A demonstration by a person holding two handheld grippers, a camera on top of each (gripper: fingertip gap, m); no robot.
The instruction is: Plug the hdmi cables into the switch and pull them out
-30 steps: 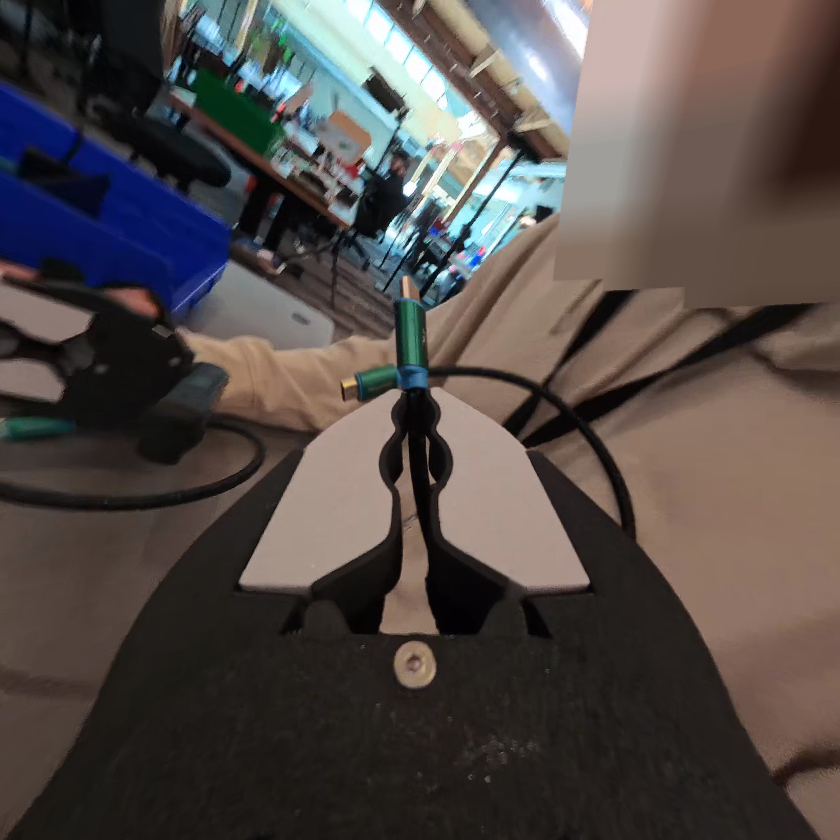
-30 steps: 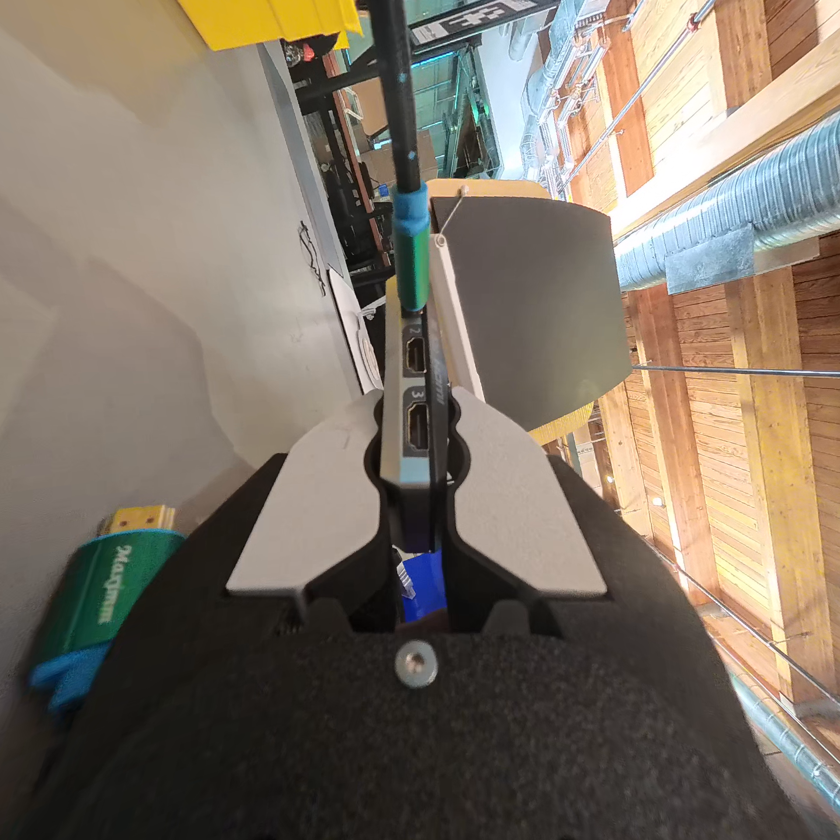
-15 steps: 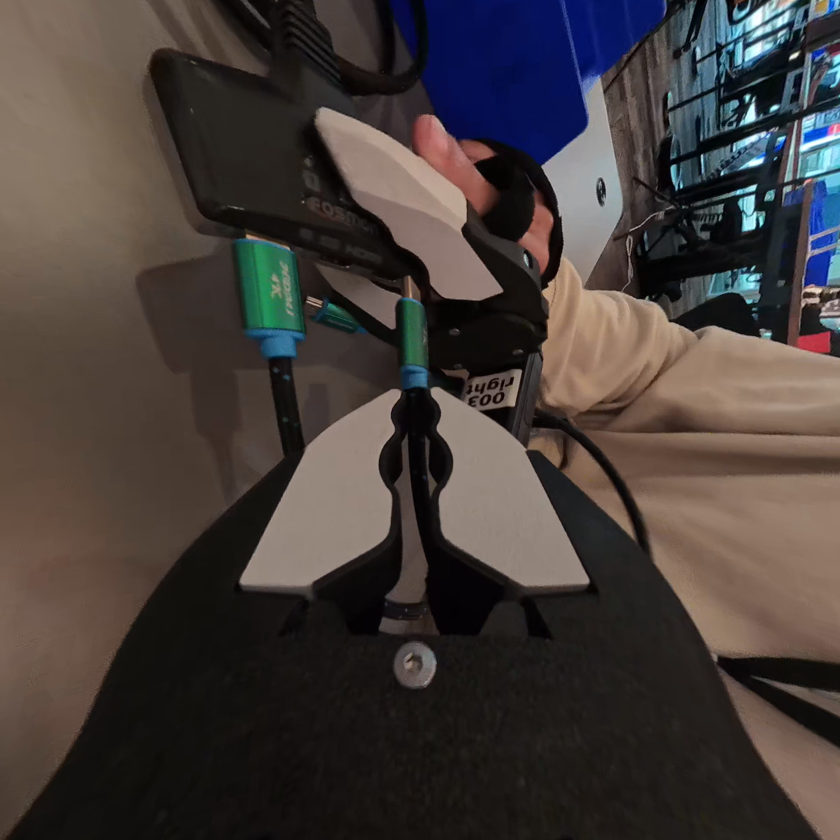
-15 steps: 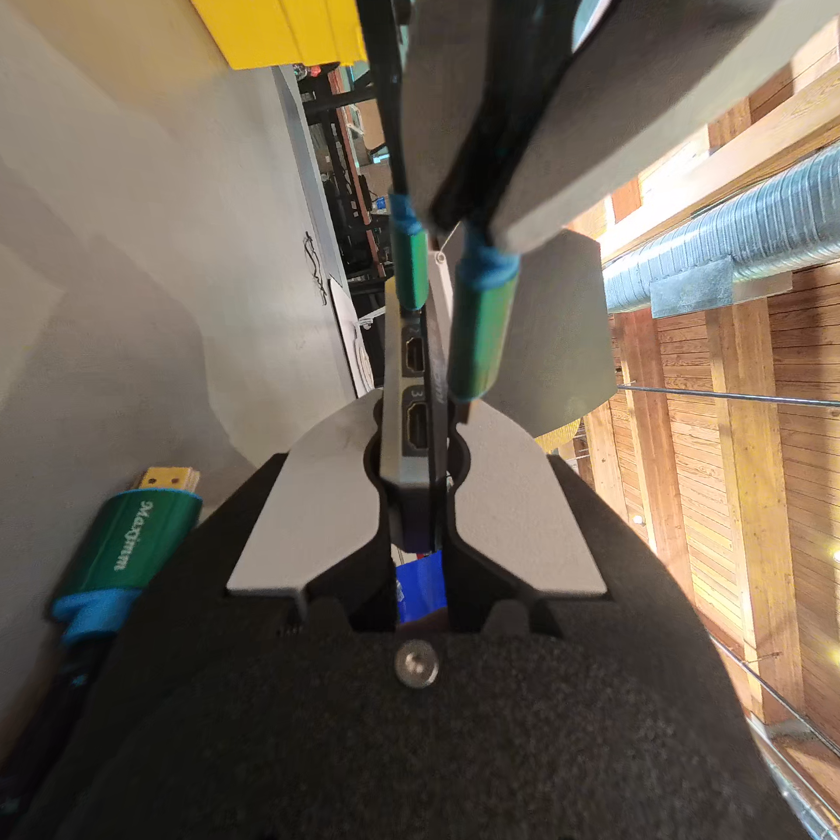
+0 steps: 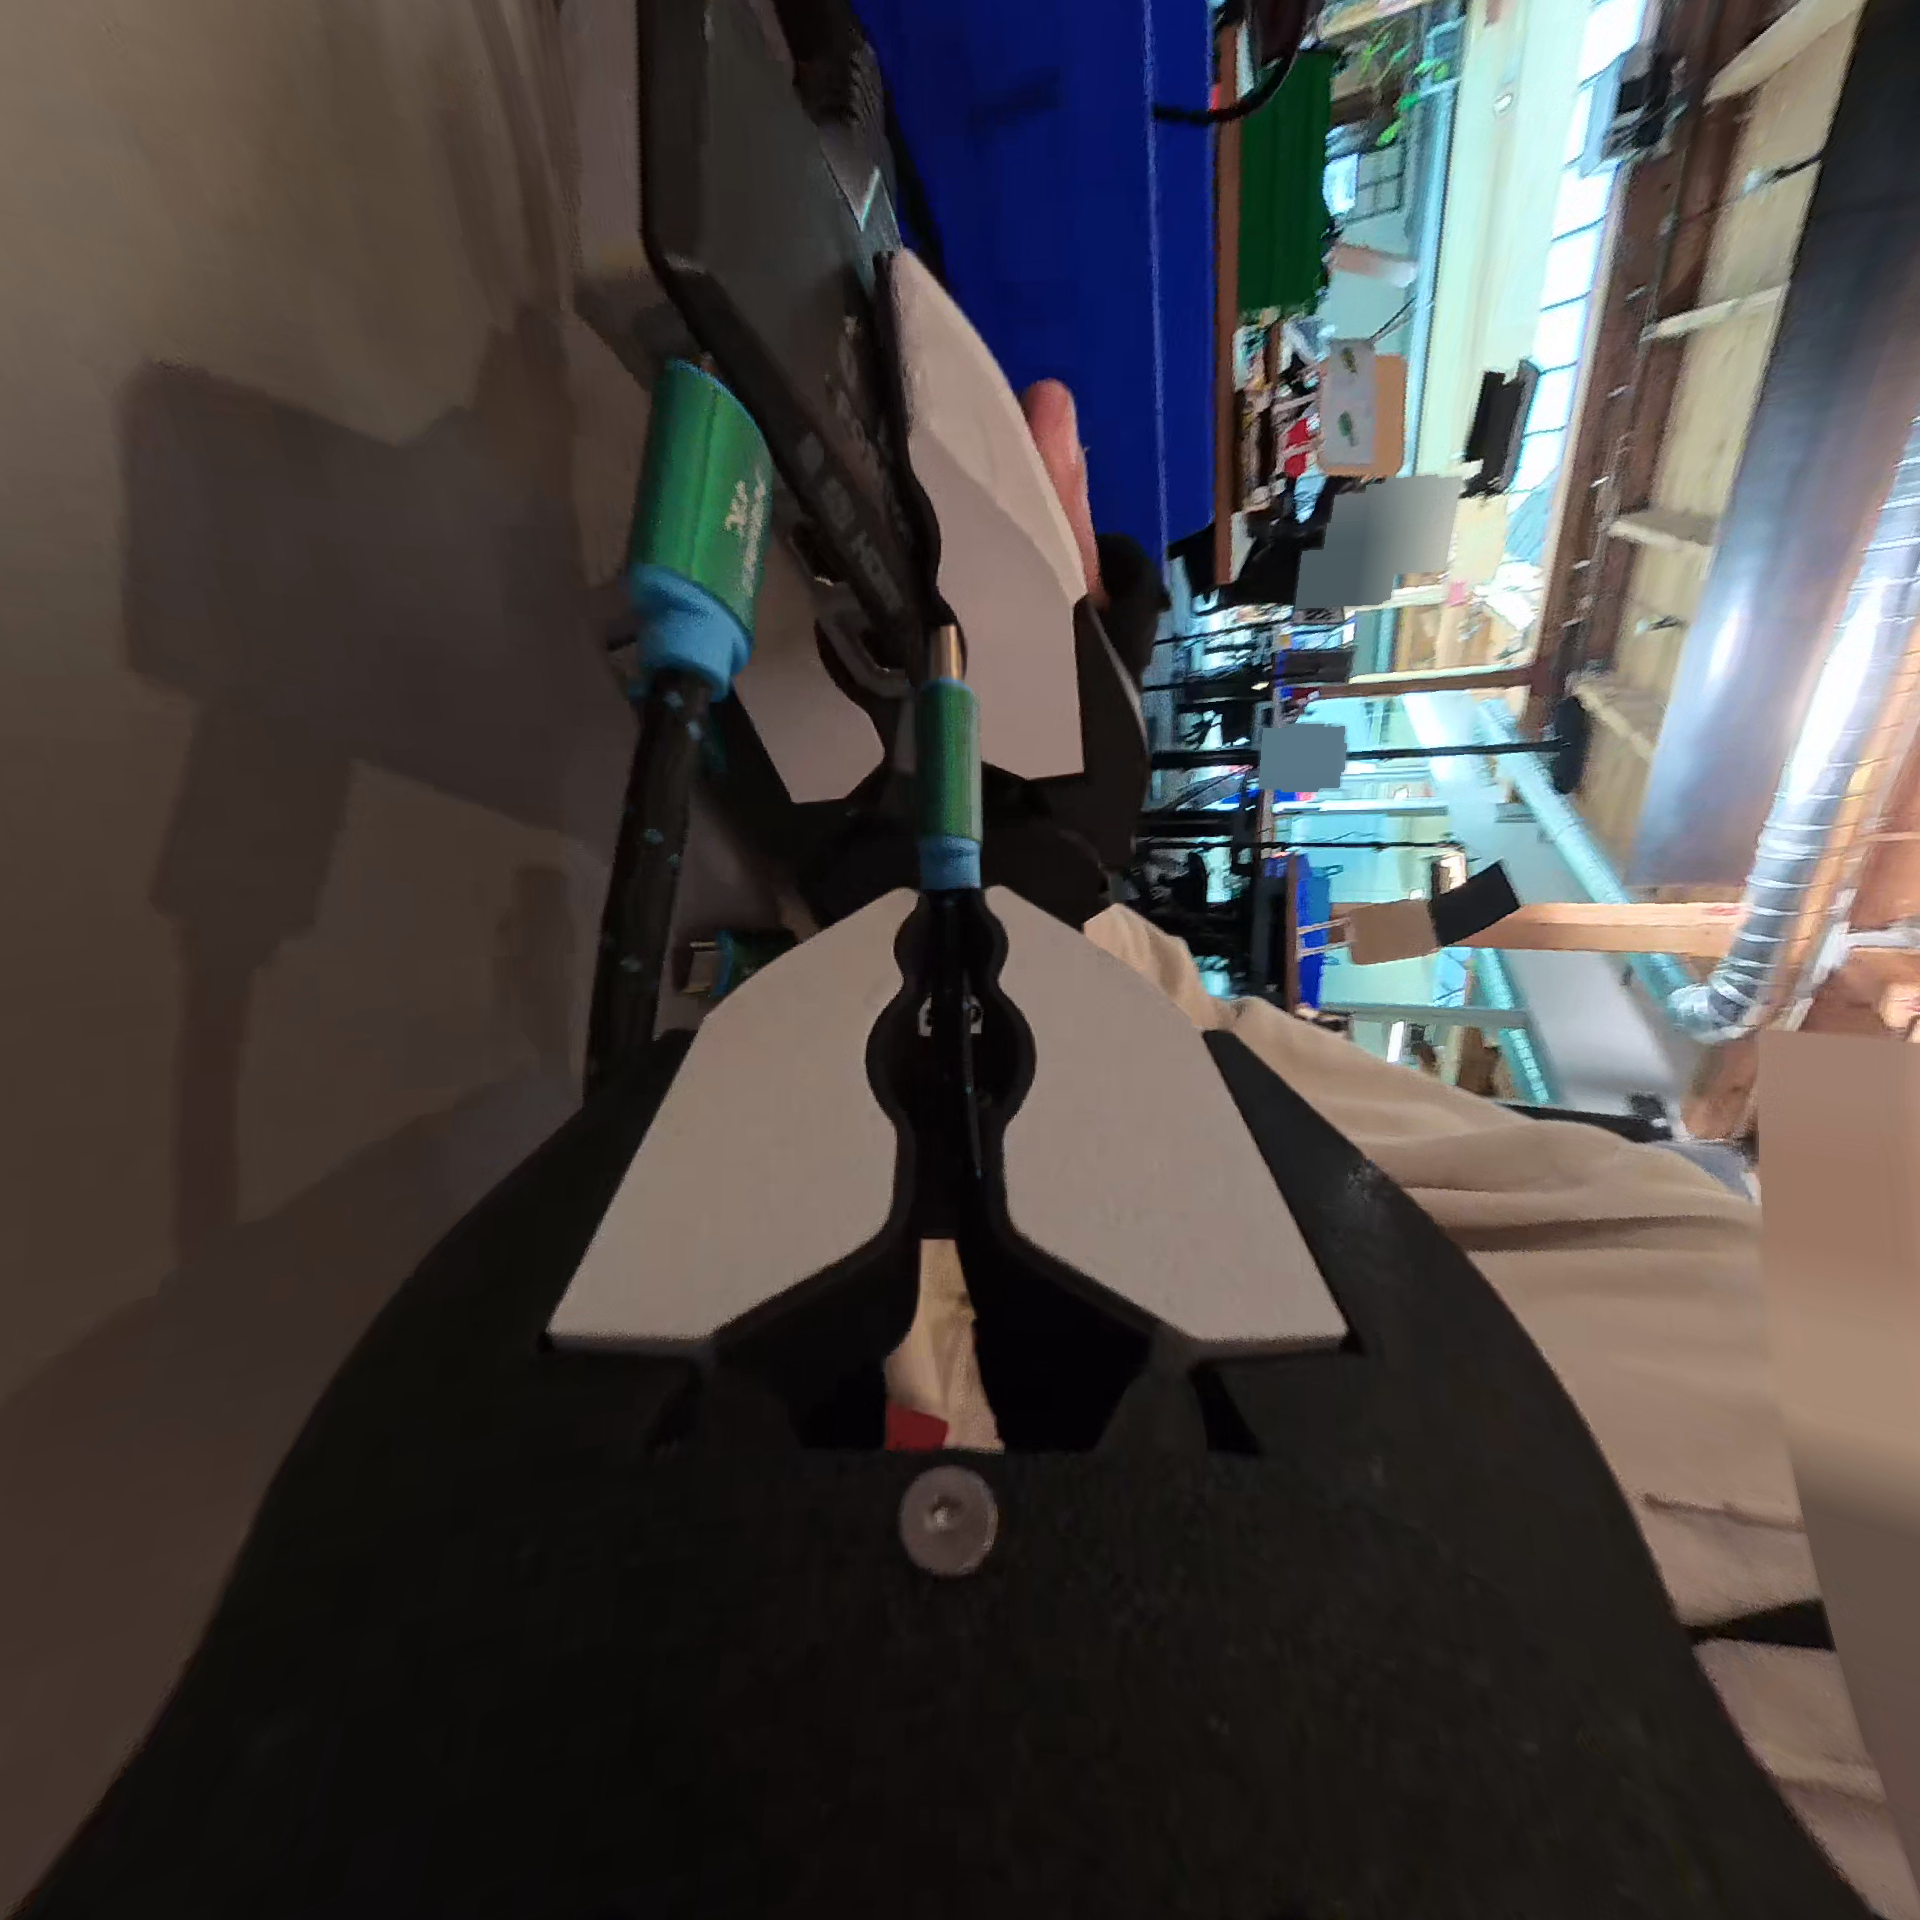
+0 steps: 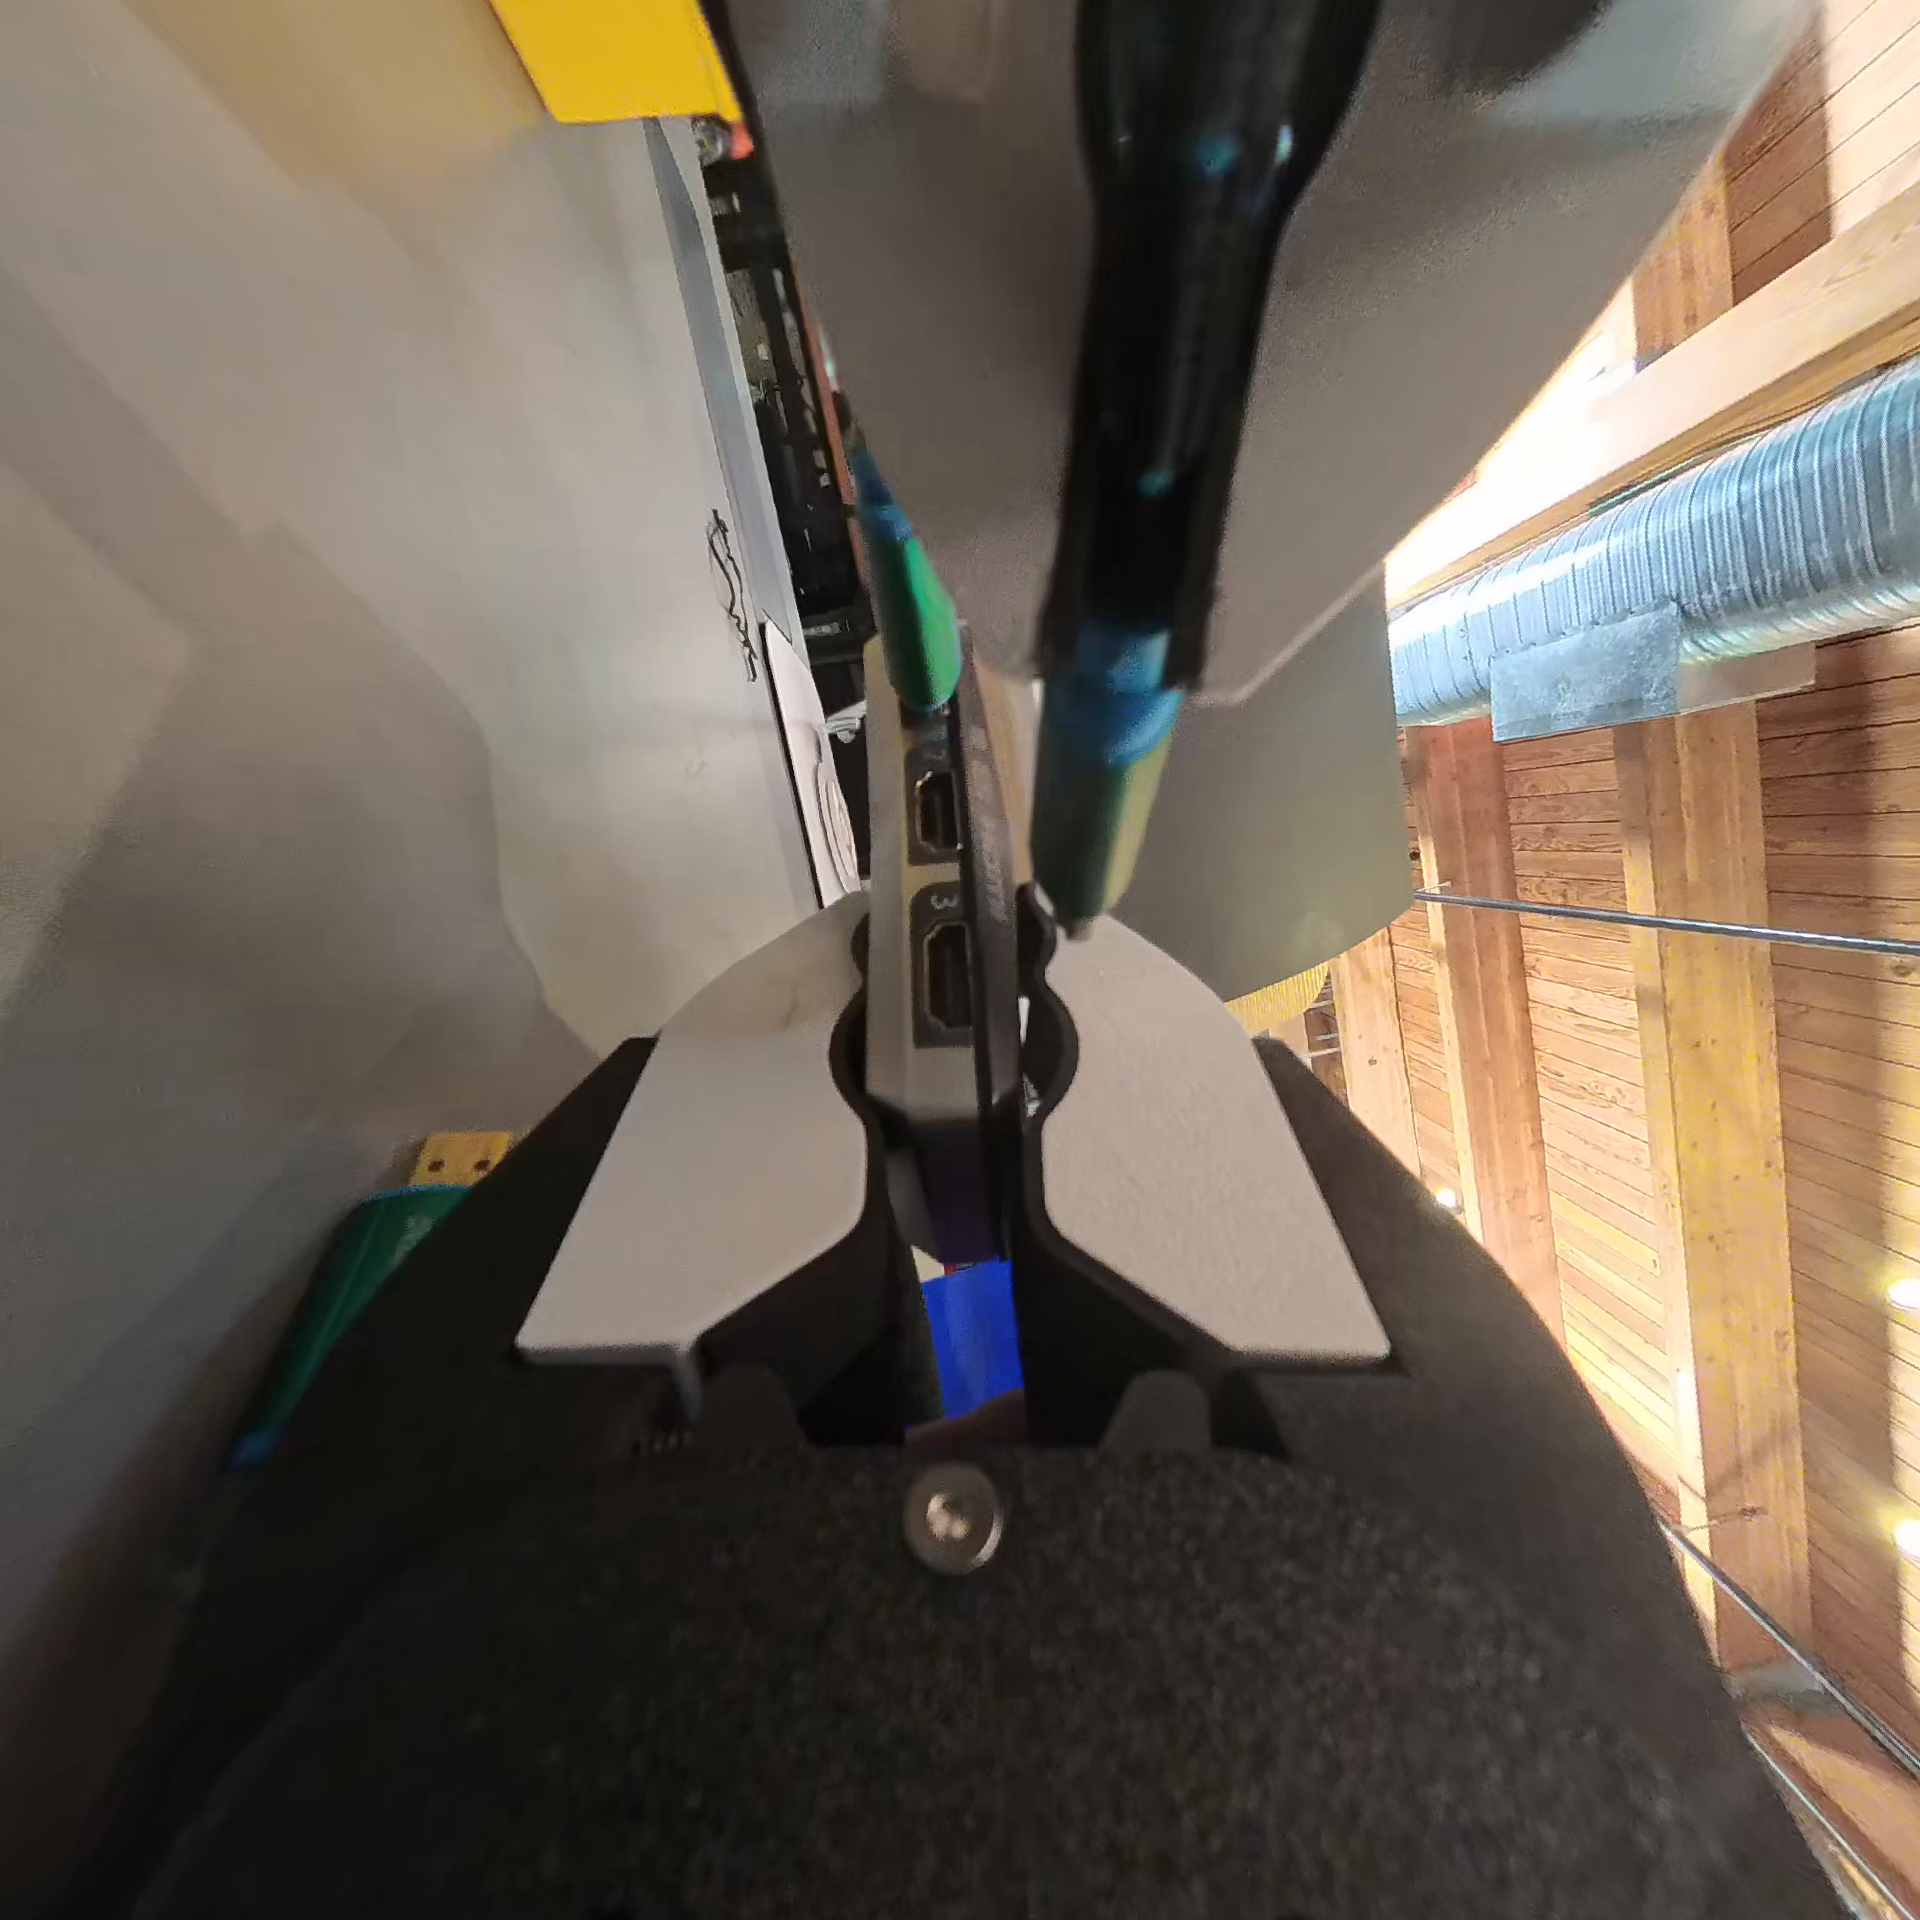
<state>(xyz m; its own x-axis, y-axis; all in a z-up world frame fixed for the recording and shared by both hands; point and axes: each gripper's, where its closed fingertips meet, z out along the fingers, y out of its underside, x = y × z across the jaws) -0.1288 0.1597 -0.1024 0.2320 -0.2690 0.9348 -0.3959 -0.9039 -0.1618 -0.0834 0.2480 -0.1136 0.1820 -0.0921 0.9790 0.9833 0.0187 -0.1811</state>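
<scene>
With the right gripper (image 6: 951,997) clamping the switch (image 6: 940,935) steady, the left gripper (image 5: 951,914), pinching its cable (image 5: 961,1049), is best easing the green plug (image 5: 951,769) squarely toward the switch's empty port (image 6: 943,987).

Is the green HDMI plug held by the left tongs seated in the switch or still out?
Out. The plug hangs beside the switch, its tip at the right tongs' finger; two ports show empty.

Left gripper (image 5: 951,914) clamped tight, jaws nearly touching, pointed at right gripper (image 5: 914,582). Right gripper clamped too, jaws parted slightly, a fingertip (image 5: 1055,416) behind it.
</scene>
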